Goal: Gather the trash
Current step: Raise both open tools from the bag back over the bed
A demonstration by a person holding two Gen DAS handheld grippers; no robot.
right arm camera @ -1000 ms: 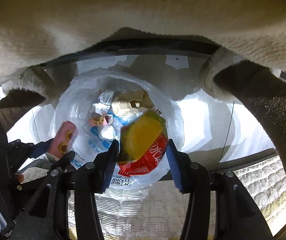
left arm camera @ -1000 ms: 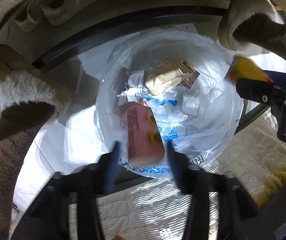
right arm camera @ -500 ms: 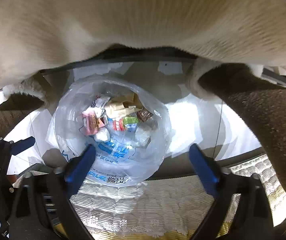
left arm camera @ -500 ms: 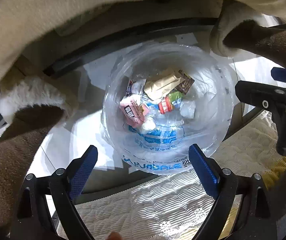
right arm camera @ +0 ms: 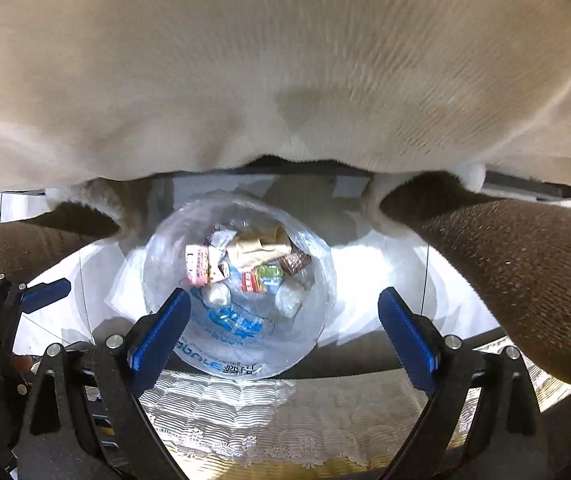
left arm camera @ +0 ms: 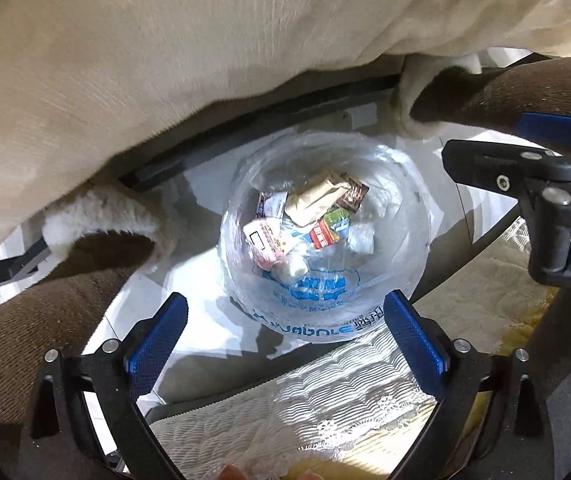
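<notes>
Bin [left arm camera: 401, 216], clear-lined: seen from above, centre of both views, on pale floor [left arm camera: 213, 320]. Wrappers [left arm camera: 313, 216], about a dozen, are heaped inside. Left gripper [left arm camera: 283, 332]: jaws have just been opening further, nothing held between. Right gripper [right arm camera: 283, 330]: jaws spread wide, empty. Bin is flanked at 3 and 9 o'clock by slippers [right arm camera: 373, 204].

Left wrist view: looked straight down between its blue-padded fingers [left arm camera: 157, 340] from well above the clear plastic-lined trash bin [left arm camera: 405, 216].
Right wrist view: also faced straight down, bin [right arm camera: 317, 280] slightly left of centre.
Shared: bin, white floor [left arm camera: 221, 340], quilted cream cloth [right arm camera: 245, 408], brown trouser legs [right arm camera: 525, 280].
</notes>
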